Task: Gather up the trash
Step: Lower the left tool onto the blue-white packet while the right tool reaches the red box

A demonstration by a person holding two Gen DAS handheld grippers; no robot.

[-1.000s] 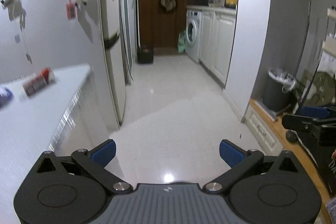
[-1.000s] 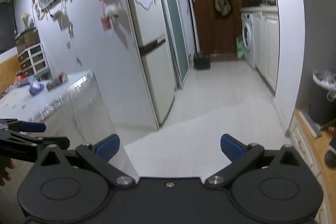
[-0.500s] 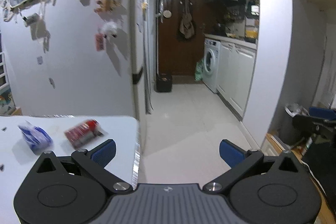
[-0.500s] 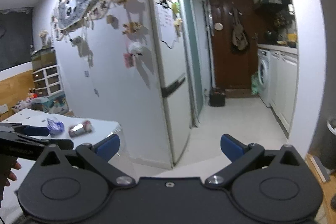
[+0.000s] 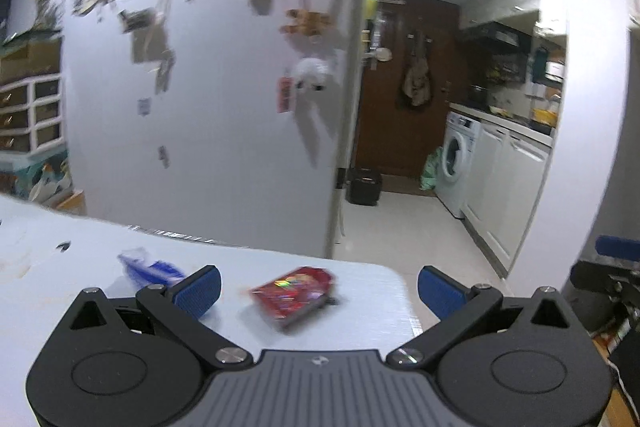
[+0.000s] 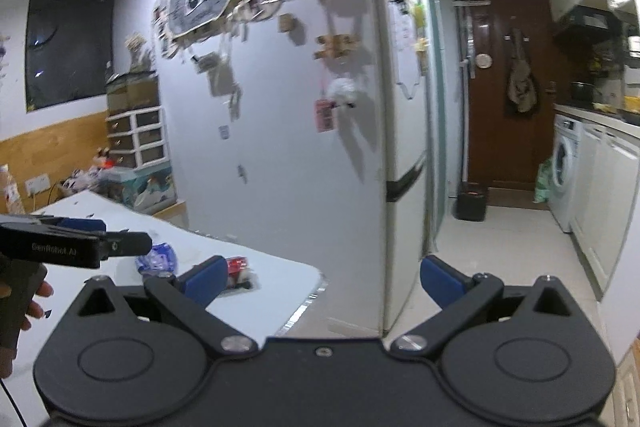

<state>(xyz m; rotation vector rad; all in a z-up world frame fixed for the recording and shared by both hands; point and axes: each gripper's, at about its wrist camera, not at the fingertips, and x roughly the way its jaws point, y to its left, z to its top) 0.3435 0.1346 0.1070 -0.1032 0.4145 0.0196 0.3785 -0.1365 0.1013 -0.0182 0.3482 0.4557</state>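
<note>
The white bench (image 5: 360,291) fills the lower left of my left view, its rounded corner near the tall fridge (image 6: 304,155) hung with magnets and paper. On the bench lie the two pieces of trash I am after: a red wrapper (image 5: 294,291) near the corner and a blue-and-clear wrapper (image 5: 150,269) further in, apart from each other. My left gripper (image 5: 318,289) has its fingers spread wide and empty, with the red wrapper roughly between them but ahead of the tips, not touching. My right gripper (image 6: 320,277) is also spread wide and holds nothing; it hangs off past the bench corner, over the floor.

My worry is the thin, flat red wrapper: if I close from above without getting a pad under its edge, I judge it will slide or skid toward the corner and off. The left view is smeared, so I may be misjudging depth. The blue-and-clear wrapper looks crumpled and light; a careless sweep could flick it away.
</note>
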